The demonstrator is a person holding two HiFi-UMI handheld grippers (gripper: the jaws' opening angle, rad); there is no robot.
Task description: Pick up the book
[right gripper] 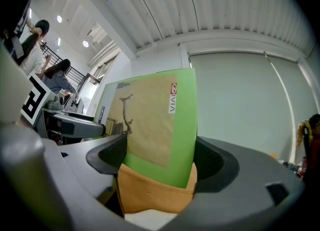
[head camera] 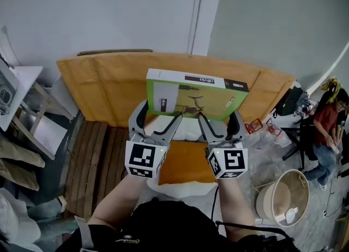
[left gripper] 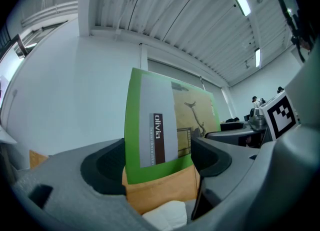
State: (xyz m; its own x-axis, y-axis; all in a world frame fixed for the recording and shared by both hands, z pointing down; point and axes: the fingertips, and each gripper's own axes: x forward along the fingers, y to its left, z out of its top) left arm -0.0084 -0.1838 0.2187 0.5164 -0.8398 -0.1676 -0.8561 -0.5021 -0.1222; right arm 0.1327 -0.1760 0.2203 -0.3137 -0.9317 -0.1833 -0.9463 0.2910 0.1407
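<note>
A wide tan padded board (head camera: 103, 82) stands behind an orange cushion (head camera: 185, 163). Above the cushion's far edge and clear of it is the book (head camera: 196, 99), large and flat. It has a bright green border round a sandy picture, a grey panel with a brown strip lettered "olivia", and a white top edge with a dark bar. The left tongs (head camera: 162, 112) are clamped on its lower left part and the right tongs (head camera: 218, 115) on its lower right, both above the cushion.
</note>
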